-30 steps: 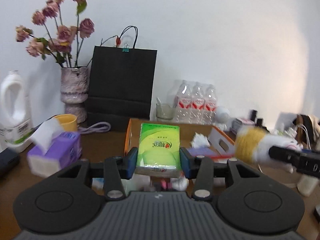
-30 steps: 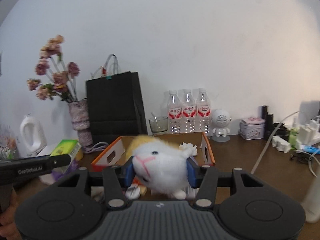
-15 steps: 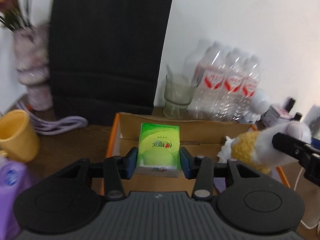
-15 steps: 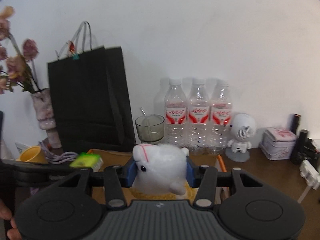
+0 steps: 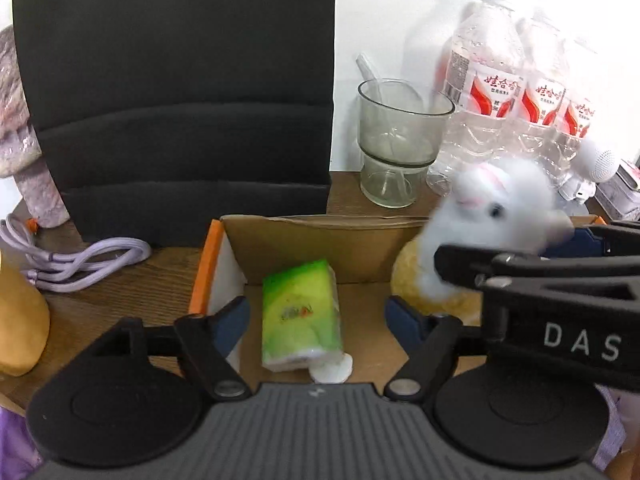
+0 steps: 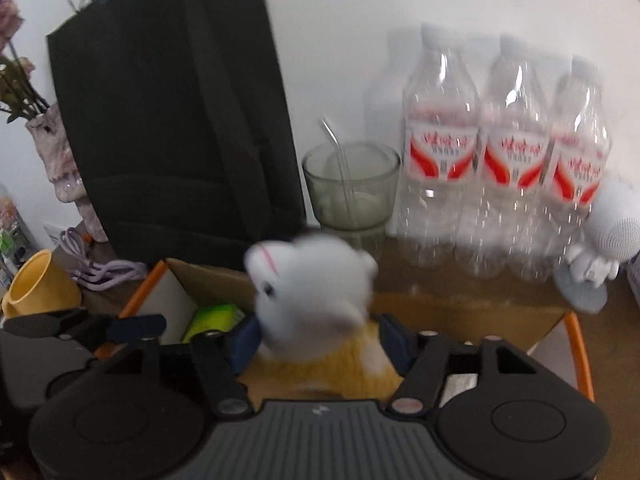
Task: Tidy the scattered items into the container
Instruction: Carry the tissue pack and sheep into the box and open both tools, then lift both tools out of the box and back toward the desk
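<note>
A cardboard box with an orange rim (image 5: 204, 272) lies below both grippers. A green tissue pack (image 5: 300, 320) rests on the box floor. My left gripper (image 5: 316, 322) hangs over it with jaws opening, and its blue pads stand well clear of the pack. A white and yellow plush toy (image 6: 312, 292) is blurred between the pads of my right gripper (image 6: 320, 340). Those jaws are opening too, and the pads have drawn off the fur. In the left wrist view the plush toy (image 5: 496, 216) hangs over the box's right side, above a right-gripper finger (image 5: 520, 268).
Right behind the box stand a black paper bag (image 5: 180, 100), a glass cup with a straw (image 5: 400, 140) and three water bottles (image 5: 520, 100). A purple cable (image 5: 80, 260), a yellow mug (image 6: 40, 284) and a vase (image 6: 60, 160) lie left. A white speaker figure (image 6: 616, 232) is at right.
Both grippers have moved forward and down over the box. The left jaws have parted and the tissue pack has dropped to the box floor. The right jaws have widened around the plush toy.
</note>
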`<control>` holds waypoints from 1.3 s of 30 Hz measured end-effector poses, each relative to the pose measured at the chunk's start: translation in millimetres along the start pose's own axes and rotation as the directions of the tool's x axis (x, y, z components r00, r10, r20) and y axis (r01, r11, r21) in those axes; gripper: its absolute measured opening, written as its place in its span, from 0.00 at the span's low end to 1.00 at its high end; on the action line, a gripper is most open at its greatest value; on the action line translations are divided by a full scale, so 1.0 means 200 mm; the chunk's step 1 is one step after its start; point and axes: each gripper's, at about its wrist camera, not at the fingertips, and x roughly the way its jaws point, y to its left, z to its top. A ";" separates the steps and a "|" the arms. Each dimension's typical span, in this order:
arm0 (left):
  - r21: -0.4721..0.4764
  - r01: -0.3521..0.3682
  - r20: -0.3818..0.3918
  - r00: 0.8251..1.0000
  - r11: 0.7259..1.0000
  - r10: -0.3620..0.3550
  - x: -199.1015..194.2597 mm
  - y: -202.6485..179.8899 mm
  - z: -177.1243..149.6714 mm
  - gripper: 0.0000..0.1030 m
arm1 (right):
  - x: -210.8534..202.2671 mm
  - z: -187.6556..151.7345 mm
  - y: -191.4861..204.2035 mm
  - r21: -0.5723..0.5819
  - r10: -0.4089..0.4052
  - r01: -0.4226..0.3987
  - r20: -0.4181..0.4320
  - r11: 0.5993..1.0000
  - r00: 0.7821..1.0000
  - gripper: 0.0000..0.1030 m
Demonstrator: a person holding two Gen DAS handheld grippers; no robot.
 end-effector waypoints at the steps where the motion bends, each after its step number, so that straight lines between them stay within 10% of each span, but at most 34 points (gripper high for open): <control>1: -0.017 0.011 0.002 1.000 1.000 -0.011 -0.02 0.01 0.00 0.79 | -0.01 0.00 -0.02 0.022 0.018 -0.018 0.002 1.000 1.000 0.67; 8: -0.098 0.044 0.008 0.999 0.994 -0.044 -0.26 0.07 0.00 0.99 | -0.28 -0.02 -0.15 0.133 0.003 -0.002 -0.003 0.991 1.000 0.82; 23: -0.149 -0.007 -0.081 0.997 0.989 -0.005 -0.75 0.00 -0.15 1.00 | -0.74 -0.34 -0.22 0.108 -0.177 0.206 -0.230 0.973 0.957 0.83; 34: -0.116 -0.019 -0.007 1.000 0.993 0.018 -0.99 -0.06 -0.37 1.00 | -1.00 -0.51 -0.10 0.139 -0.146 0.160 -0.105 0.977 0.984 0.85; 39: -0.094 -0.008 0.272 0.962 0.996 0.034 -1.18 -0.08 -0.64 1.00 | -1.18 -0.74 -0.02 0.126 -0.156 0.138 0.152 0.982 0.976 0.86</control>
